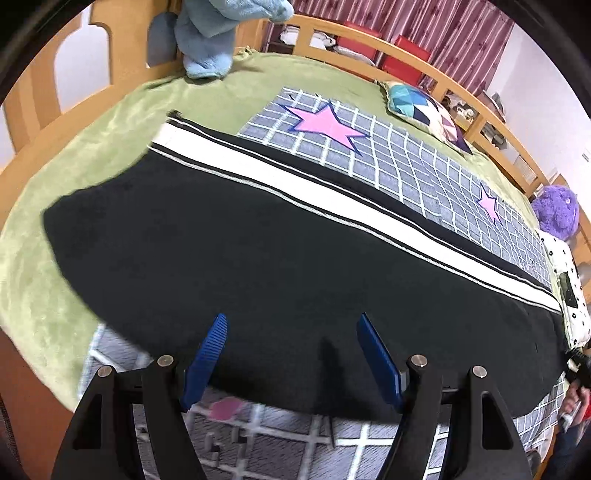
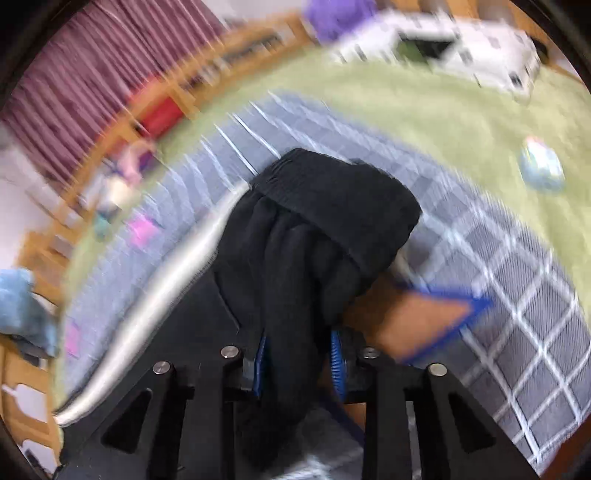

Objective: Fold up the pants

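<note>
Black pants [image 1: 229,236] with a white side stripe [image 1: 332,199] lie flat and long across the bed. My left gripper [image 1: 291,328] is open just above their near edge, its blue pads [image 1: 210,354] apart and empty. My right gripper [image 2: 299,354] is shut on the pants' waistband end [image 2: 325,214], which is bunched and lifted above the bed; that view is blurred by motion. The white stripe [image 2: 173,280] trails down to the left.
A grey checked blanket with pink stars [image 1: 369,144] covers the green bedspread [image 1: 92,140]. A patchwork cushion [image 1: 424,107], a purple plush [image 1: 554,210] and a blue towel [image 1: 207,33] sit along the wooden bed frame [image 1: 480,122]. A small ball [image 2: 541,168] lies on the bedspread.
</note>
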`<state>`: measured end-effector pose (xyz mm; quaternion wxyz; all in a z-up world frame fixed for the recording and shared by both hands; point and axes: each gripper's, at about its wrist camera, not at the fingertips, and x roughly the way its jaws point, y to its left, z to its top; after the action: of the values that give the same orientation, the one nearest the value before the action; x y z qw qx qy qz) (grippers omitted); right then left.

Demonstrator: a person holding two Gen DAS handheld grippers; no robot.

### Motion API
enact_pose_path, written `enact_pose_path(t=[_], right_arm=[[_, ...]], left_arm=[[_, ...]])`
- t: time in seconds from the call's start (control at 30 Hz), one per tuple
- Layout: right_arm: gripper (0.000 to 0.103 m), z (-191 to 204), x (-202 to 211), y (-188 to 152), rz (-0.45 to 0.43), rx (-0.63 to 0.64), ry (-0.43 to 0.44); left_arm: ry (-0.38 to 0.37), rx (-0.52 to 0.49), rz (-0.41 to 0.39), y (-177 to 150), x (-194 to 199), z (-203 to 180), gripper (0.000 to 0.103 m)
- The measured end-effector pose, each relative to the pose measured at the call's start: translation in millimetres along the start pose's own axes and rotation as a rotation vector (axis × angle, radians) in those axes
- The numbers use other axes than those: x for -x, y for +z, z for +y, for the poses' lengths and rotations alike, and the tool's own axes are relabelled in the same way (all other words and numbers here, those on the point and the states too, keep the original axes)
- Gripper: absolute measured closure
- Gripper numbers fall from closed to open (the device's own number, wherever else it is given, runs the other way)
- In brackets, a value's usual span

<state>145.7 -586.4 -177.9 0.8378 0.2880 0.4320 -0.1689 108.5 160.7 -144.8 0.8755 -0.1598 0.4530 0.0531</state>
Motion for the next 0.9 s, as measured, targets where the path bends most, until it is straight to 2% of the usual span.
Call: enact_pose_path(t=[0.07, 0.1, 0.2, 0.4, 0.5, 0.6, 0.7, 0.77, 0.87, 0.9], right_arm=[[0.057, -5.1, -2.3, -10.2, -0.004, 0.025, -0.03], [0.056, -6.2, 3.6, -17.1, -0.017, 0.027, -0.036], [0.056, -1.5, 17.6, -27.1, -0.024, 0.063, -0.059], [0.056, 36.3, 55.1, -50.9, -0.066, 0.18, -0.111], [0.056, 65.2, 61.0, -63.3, -0.059, 0.229, -0.112], [0.056, 102.2, 63.6, -79.5, -0.072, 0.309, -0.115], [0.056, 134.4, 65.7, -93.0, -0.074, 0.345, -0.078], [0.056, 149.9, 63.2, -102.1, -0.056, 0.372, -0.062], [0.056, 174.5, 53.5, -116.6, -0.021, 0.434, -0.077], [0.056, 181.5, 51.4, -122.0, -0.017, 0.453, -0.085]], left_arm=[[0.01, 0.012, -0.017, -0.1, 7.7, 10.7, 0.032], [0.018, 0.019, -0.025, 0.3, 11.6, 17.0, 0.032], [0.047, 0.042, -0.057, 0.3, 23.9, 38.1, 0.032], [0.088, 0.133, -0.121, 0.8, 44.8, 89.7, 0.032], [0.093, 0.202, -0.113, 2.3, 42.4, 119.2, 0.032], [0.051, 0.272, -0.079, 7.5, 30.5, 144.3, 0.033], [0.026, 0.289, -0.076, 12.6, 17.6, 153.9, 0.033], [0.039, 0.297, -0.061, 15.3, 6.6, 157.1, 0.033], [-0.004, 0.359, -0.026, 17.7, -10.6, 167.0, 0.043], [-0.028, 0.384, -0.014, 18.2, -15.4, 170.4, 0.052]])
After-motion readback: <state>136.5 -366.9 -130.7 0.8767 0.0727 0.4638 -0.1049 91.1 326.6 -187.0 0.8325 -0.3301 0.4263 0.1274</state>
